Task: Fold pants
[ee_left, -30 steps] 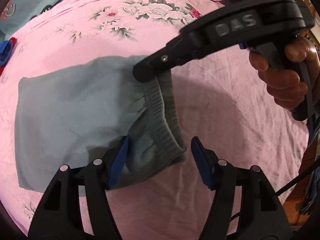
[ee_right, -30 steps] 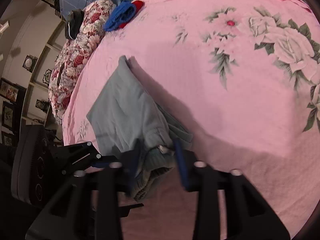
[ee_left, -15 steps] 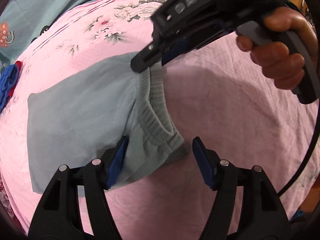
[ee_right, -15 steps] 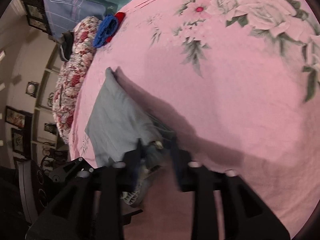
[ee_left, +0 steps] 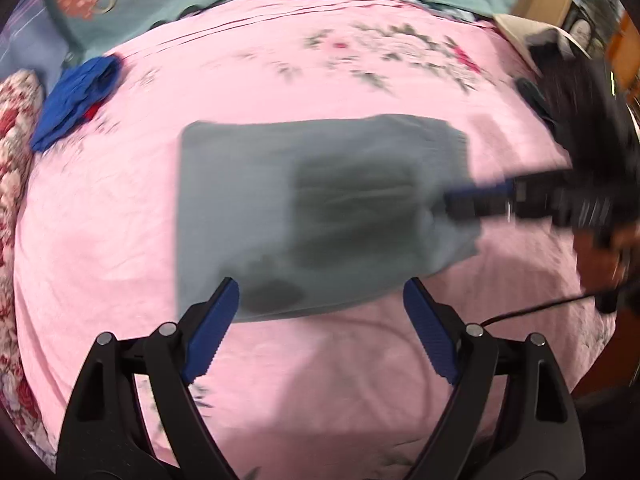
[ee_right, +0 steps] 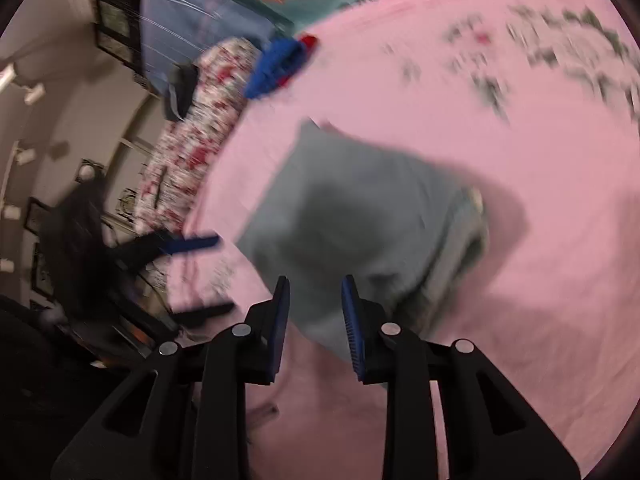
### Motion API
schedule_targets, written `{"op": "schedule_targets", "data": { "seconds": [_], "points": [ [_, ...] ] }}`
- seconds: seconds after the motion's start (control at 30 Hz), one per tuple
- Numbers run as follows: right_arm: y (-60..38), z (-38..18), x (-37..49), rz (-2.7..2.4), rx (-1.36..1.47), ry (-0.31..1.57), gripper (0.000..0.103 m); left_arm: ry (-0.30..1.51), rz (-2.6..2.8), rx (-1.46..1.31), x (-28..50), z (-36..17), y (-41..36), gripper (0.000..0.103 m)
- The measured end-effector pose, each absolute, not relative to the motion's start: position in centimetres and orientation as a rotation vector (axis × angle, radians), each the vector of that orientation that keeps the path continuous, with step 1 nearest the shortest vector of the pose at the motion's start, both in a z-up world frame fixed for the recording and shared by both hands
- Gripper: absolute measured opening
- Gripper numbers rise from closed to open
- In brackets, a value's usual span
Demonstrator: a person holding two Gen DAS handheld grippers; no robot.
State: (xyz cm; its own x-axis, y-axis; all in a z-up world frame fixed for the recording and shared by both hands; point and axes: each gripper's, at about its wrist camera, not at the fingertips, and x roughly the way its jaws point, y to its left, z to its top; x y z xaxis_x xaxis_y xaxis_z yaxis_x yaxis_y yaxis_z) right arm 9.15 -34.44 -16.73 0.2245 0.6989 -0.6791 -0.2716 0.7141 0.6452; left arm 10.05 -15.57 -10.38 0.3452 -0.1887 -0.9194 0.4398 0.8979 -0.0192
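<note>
The folded grey-green fleece pants [ee_left: 320, 208] lie lengthwise just ahead of the released, wide-spread left gripper [ee_left: 320, 320], while the right gripper [ee_right: 314, 320], jaws narrowed on nothing, hovers nearer, at their waistband end

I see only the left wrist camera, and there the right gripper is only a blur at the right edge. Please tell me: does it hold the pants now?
Observer: No. In the right wrist view the right gripper shows a narrow gap. Its jaws have just been closing, but nothing is pinched. The pants lie folded beyond the pads.
Operator: Is the waistband end tidy?
Observer: Its layers look stacked, and a small white label sticks out there.
Operator: What is beyond the floral pillow?
Observer: A pale wall with dark picture frames.
</note>
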Motion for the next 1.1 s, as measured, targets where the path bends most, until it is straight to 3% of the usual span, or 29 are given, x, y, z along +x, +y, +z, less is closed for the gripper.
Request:
{"op": "schedule_targets", "data": {
  "seconds": [0.1, 0.17, 0.33, 0.47, 0.57, 0.8, 1.1],
  "points": [
    [-36.6, -18.5, 8.1, 0.631, 0.560, 1.159, 0.007, 1.160, -0.404, 0.213, 10.7, -10.4, -13.8, 0.086],
    [-37.5, -18.3, 7.4, 0.588, 0.617, 1.160, 0.005, 1.155, -0.395, 0.219, 11.1, -10.4, -12.9, 0.086],
    [-37.9, -14.9, 5.0, 0.492, 0.581, 1.122, 0.022, 1.162, -0.372, 0.219, 12.7, -10.6, -11.4, 0.086],
    [-38.6, -12.1, 4.4, 0.408, 0.559, 1.049, 0.044, 1.149, -0.349, 0.214, 14.6, -10.4, -10.6, 0.088],
    [-38.8, -10.5, 4.9, 0.332, 0.518, 0.992, 0.053, 1.138, -0.332, 0.240, 16.1, -10.5, -10.7, 0.089],
    [-37.2, -11.1, 8.6, 0.246, 0.442, 0.980, 0.060, 1.140, -0.295, 0.254, 21.1, -11.4, -10.1, 0.092],
    [-36.7, -13.9, 11.3, 0.233, 0.414, 1.040, 0.060, 1.230, -0.260, 0.234, 26.4, -15.1, -9.0, 0.092]
  ]
}}
